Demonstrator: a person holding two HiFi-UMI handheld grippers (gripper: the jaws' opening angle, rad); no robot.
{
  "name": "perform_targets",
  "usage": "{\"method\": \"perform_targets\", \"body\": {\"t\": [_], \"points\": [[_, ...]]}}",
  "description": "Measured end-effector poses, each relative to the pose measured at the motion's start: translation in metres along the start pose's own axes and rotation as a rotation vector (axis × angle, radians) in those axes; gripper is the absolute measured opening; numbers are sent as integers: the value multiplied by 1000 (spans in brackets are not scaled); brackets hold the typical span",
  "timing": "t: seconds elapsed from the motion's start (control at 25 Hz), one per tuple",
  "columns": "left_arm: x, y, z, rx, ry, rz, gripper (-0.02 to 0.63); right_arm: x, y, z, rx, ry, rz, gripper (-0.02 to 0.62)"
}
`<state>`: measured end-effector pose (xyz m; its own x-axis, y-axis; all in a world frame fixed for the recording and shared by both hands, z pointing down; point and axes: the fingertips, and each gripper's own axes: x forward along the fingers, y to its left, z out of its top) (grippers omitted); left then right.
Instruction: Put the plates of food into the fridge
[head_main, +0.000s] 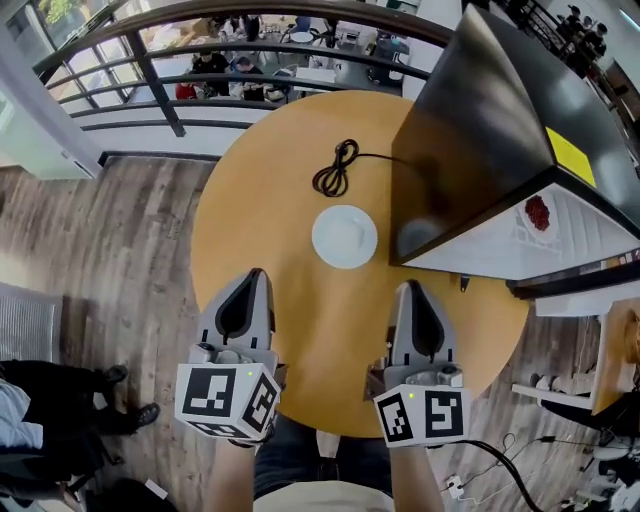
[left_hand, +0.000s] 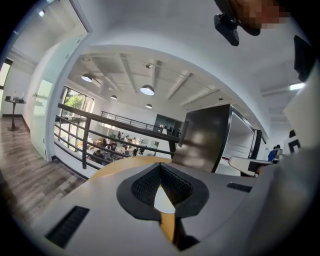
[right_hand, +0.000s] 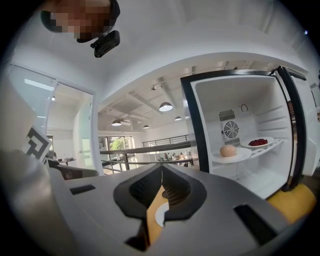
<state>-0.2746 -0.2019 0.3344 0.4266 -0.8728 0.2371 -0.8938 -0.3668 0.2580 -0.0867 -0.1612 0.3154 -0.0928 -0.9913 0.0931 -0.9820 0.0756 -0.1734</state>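
Observation:
A white plate (head_main: 345, 236) lies in the middle of the round wooden table (head_main: 260, 200); I make out no food on it. To its right stands a small fridge (head_main: 480, 130) with its door open. On its shelf sit a plate of red food (head_main: 538, 212) (right_hand: 257, 142) and a plate with a tan round item (right_hand: 228, 151). My left gripper (head_main: 256, 274) (left_hand: 160, 165) and right gripper (head_main: 410, 286) (right_hand: 161, 166) hover side by side near the table's front edge, short of the white plate. Both are shut, with nothing held.
A coiled black cable (head_main: 337, 168) lies on the table behind the plate and runs to the fridge. A dark railing (head_main: 150, 80) guards a drop beyond the table. The fridge door (right_hand: 295, 125) stands open at the right.

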Motion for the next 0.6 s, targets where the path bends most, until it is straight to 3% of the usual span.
{"method": "perform_targets", "body": {"t": [0.36,0.6], "points": [[30,-3,-27,-64,67,-35,8,10,-17,-34,20,83,-29,14],[48,0,-53,-108,163,-37,8,30,-35,-69,156,166,-39,14]]}}
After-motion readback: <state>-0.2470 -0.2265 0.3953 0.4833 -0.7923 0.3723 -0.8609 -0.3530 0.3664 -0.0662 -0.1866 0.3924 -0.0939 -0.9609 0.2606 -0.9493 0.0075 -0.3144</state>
